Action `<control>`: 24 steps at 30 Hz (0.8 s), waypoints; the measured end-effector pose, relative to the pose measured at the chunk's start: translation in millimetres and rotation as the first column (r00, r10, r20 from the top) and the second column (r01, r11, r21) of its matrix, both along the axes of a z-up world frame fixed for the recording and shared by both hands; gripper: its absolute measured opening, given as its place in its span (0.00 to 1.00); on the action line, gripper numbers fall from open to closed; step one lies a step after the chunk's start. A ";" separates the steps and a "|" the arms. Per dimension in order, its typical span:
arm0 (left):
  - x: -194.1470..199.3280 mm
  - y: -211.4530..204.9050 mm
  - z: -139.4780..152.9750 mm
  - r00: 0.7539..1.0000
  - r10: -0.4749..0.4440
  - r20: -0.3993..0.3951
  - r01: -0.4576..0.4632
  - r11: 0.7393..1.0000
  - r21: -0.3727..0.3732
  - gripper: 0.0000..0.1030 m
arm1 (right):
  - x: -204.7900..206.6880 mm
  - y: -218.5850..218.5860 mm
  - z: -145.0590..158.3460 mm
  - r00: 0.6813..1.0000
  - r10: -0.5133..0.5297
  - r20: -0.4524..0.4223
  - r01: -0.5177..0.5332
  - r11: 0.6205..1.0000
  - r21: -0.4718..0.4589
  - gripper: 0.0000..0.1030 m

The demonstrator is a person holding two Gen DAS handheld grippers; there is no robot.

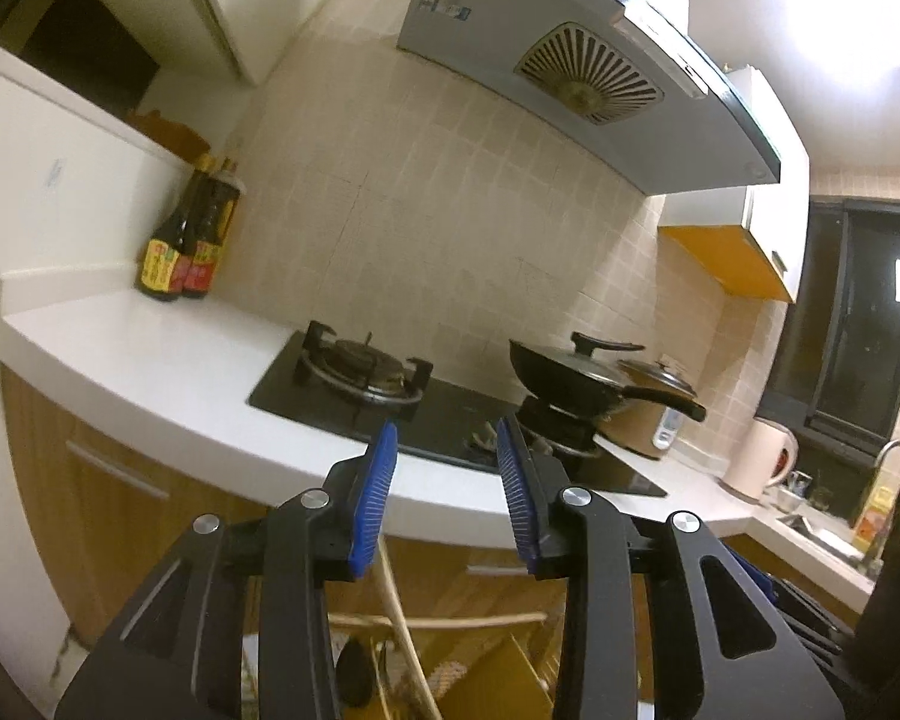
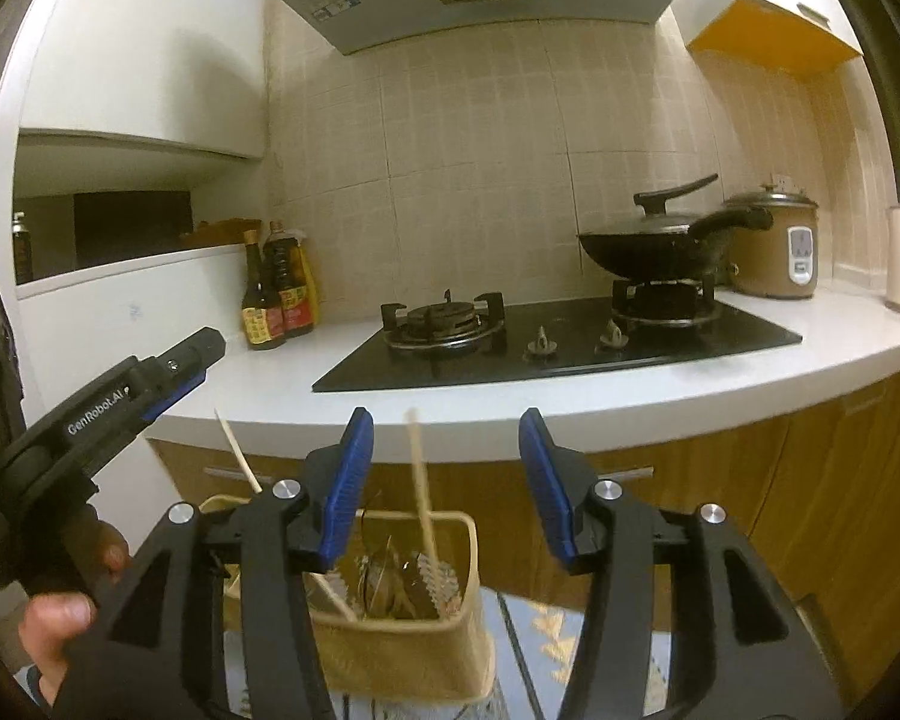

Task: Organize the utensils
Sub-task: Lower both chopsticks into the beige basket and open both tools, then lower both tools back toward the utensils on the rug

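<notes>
A beige utensil holder (image 2: 414, 654) stands low in front of the counter, below my right gripper (image 2: 444, 450), which is open and empty above it. Wooden chopsticks (image 2: 421, 480) stick up out of the holder, with a brush and other utensils inside; a second stick (image 2: 237, 450) rises at its left. My left gripper (image 1: 447, 468) is open and empty, raised above the holder (image 1: 486, 666), where sticks (image 1: 402, 618) and a dark spoon (image 1: 354, 672) show. The left gripper also shows at the left of the right wrist view (image 2: 168, 372).
A white counter (image 2: 270, 384) carries a black gas hob (image 2: 570, 336), a lidded wok (image 2: 654, 252), a rice cooker (image 2: 774, 246), sauce bottles (image 2: 276, 294) and a kettle (image 1: 756, 462). Wooden cabinet doors (image 2: 810, 480) lie below. A range hood (image 1: 570, 60) hangs above. A sink (image 1: 810, 528) is far right.
</notes>
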State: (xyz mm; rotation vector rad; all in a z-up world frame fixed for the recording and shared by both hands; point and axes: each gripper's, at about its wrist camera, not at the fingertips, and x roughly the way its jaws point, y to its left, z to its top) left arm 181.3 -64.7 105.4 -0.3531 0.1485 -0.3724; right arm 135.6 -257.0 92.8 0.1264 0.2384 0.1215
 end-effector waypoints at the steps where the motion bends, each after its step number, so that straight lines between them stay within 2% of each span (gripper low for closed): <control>1: -4.0 2.8 1.0 1.000 -0.011 -0.013 0.011 1.000 0.000 0.32 | -5.9 -1.6 0.3 1.000 0.006 -0.011 -0.006 1.000 0.007 0.46; 4: -17.6 8.5 4.1 0.998 -0.046 -0.049 0.046 0.999 0.012 0.37 | -23.6 -6.6 2.0 0.999 0.012 -0.050 -0.011 1.000 0.026 0.46; 8: -36.9 11.3 6.7 0.994 -0.065 -0.082 0.070 0.996 0.051 0.38 | -44.7 -11.1 5.3 0.991 0.014 -0.130 -0.010 1.000 0.029 0.46; 13: -54.7 9.6 18.0 0.992 -0.074 -0.103 0.085 0.990 0.111 0.39 | -59.1 -12.6 2.0 0.967 0.012 -0.256 -0.002 0.999 0.037 0.46; 15: -59.4 10.8 21.0 0.987 -0.096 -0.131 0.111 0.987 0.114 0.43 | -61.9 -10.3 -1.5 0.953 0.015 -0.302 -0.005 0.999 0.032 0.46; 19: -61.9 8.0 12.2 0.958 -0.146 -0.246 0.186 0.972 0.147 0.44 | -62.2 -3.2 -18.2 0.897 0.038 -0.441 -0.027 0.999 0.032 0.46; 23: -60.6 8.6 -13.6 0.902 -0.184 -0.391 0.266 0.949 0.168 0.44 | -59.7 2.1 -46.1 0.814 0.067 -0.577 -0.052 0.998 0.043 0.46; 24: -58.9 9.6 -23.1 0.878 -0.195 -0.438 0.292 0.942 0.165 0.44 | -58.7 3.2 -54.3 0.790 0.078 -0.609 -0.063 0.997 0.045 0.46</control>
